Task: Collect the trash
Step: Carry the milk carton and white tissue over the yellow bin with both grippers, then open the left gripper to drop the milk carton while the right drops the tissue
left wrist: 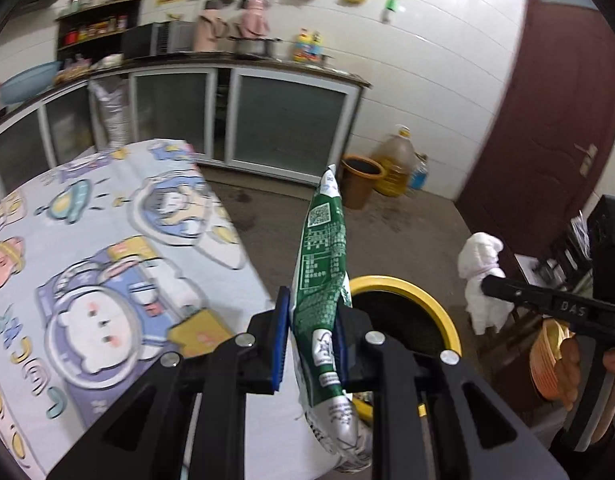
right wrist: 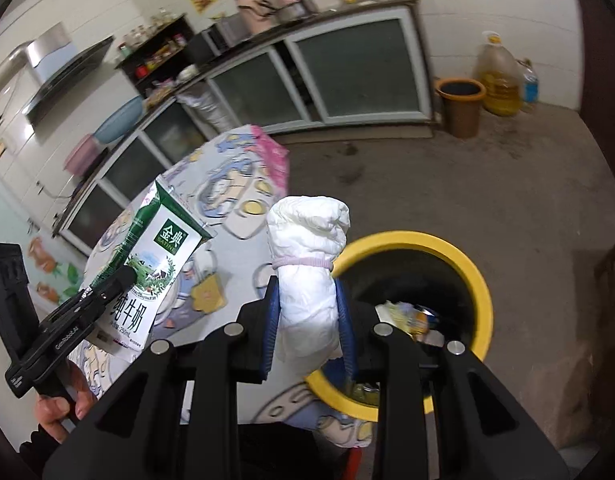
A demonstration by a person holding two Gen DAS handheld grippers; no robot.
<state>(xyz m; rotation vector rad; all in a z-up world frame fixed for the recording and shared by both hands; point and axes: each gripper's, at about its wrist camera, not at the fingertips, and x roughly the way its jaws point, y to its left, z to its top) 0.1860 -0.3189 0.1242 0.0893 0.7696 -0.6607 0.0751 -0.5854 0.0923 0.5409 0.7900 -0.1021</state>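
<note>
My left gripper (left wrist: 309, 320) is shut on a flattened green-and-white milk carton (left wrist: 321, 272), held upright beside the table's right edge, just left of the yellow-rimmed trash bin (left wrist: 447, 320). The carton also shows in the right wrist view (right wrist: 155, 268). My right gripper (right wrist: 307, 312) is shut on a rolled white diaper (right wrist: 307, 264) tied with a pink band, held upright at the bin's left rim (right wrist: 479, 280). The diaper shows in the left wrist view (left wrist: 483, 276). Some trash lies inside the bin.
A table with a cartoon cloth (left wrist: 107, 240) lies to the left. A brown bucket (left wrist: 361, 184), an oil jug (left wrist: 397, 164) and a blue bottle stand by the far wall. Kitchen cabinets (left wrist: 283, 124) run along the back; a dark red door (left wrist: 547, 120) is at right.
</note>
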